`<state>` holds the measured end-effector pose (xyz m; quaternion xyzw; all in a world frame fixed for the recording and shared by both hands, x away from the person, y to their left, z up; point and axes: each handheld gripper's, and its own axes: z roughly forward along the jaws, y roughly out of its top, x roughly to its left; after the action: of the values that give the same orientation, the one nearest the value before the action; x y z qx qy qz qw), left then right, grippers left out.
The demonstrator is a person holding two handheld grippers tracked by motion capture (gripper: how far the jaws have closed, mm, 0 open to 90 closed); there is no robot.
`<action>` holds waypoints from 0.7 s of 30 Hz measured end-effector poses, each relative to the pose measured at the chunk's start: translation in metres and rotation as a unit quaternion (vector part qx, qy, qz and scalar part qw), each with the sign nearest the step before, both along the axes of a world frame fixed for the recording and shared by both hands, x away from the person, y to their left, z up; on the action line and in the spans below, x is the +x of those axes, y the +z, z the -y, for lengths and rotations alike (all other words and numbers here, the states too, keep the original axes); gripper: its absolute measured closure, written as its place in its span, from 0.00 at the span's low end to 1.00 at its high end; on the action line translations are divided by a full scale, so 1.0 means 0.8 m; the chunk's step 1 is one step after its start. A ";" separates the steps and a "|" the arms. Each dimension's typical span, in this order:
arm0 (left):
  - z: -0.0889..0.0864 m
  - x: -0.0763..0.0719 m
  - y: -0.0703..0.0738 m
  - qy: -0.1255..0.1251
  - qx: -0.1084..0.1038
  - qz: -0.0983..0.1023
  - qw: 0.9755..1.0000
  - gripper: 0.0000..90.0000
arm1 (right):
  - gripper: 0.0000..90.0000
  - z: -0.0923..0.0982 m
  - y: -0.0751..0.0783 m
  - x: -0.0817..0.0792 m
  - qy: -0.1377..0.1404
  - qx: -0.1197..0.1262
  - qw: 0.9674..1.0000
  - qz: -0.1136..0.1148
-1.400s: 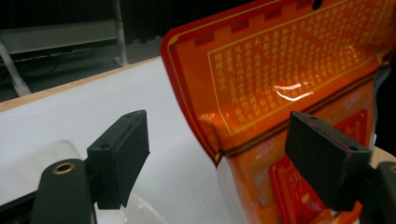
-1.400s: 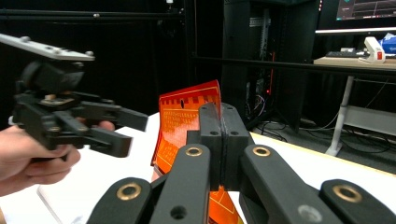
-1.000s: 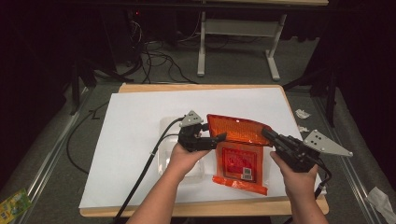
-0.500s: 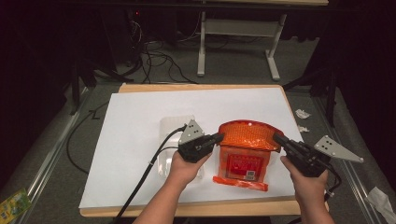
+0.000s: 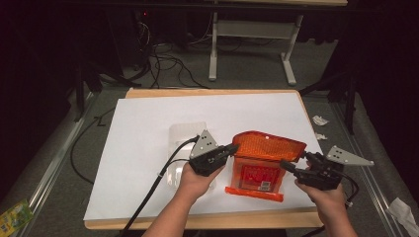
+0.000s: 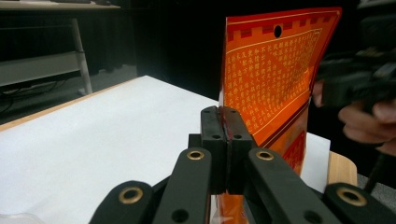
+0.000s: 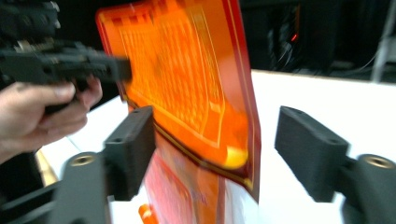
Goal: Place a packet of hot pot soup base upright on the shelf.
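Note:
An orange printed pouch (image 5: pixel 267 157) stands upright near the table's front edge, its top flap bent back. My left gripper (image 5: pixel 233 148) is shut on the pouch's left edge; in the left gripper view the jaws (image 6: pixel 226 114) pinch the orange film (image 6: pixel 271 79). My right gripper (image 5: pixel 287 166) is at the pouch's right side. Its jaws have just been opening. In the right gripper view the pouch's (image 7: pixel 187 79) edge stands between the spread jaws of the right gripper (image 7: pixel 217 127), with no pad pressing on it.
A white sheet (image 5: pixel 148 143) covers the wooden table (image 5: pixel 197 223). A clear plastic packet (image 5: pixel 185 140) lies left of the pouch, partly under my left hand. Crumpled paper scraps (image 5: pixel 320 121) lie on the floor at the right. Cables and a table frame stand beyond the far edge.
The pouch has gone from lying tilted to standing upright and shifted right. The left gripper closed on its left edge. The right gripper let go, opened and dropped lower.

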<state>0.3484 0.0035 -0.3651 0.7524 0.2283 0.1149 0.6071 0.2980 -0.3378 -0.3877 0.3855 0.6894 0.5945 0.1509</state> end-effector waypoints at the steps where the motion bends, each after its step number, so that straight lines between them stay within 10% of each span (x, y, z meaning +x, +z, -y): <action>1: 0.000 0.000 0.000 0.000 0.000 0.000 1.000 1.00 | 0.26 -0.004 -0.009 0.006 0.009 -0.005 1.000 -0.012; 7: 0.001 -0.001 0.000 0.000 0.000 0.001 1.000 1.00 | 0.29 -0.016 -0.027 0.015 0.037 -0.018 0.998 -0.042; 21: -0.005 0.003 0.003 0.034 0.029 0.004 0.999 0.84 | 0.78 -0.021 -0.029 0.010 0.101 -0.019 0.994 -0.038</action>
<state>0.3508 0.0078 -0.3629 0.7607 0.2478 0.1453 0.5821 0.3063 -0.3209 -0.4106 0.3330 0.7413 0.5784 0.0708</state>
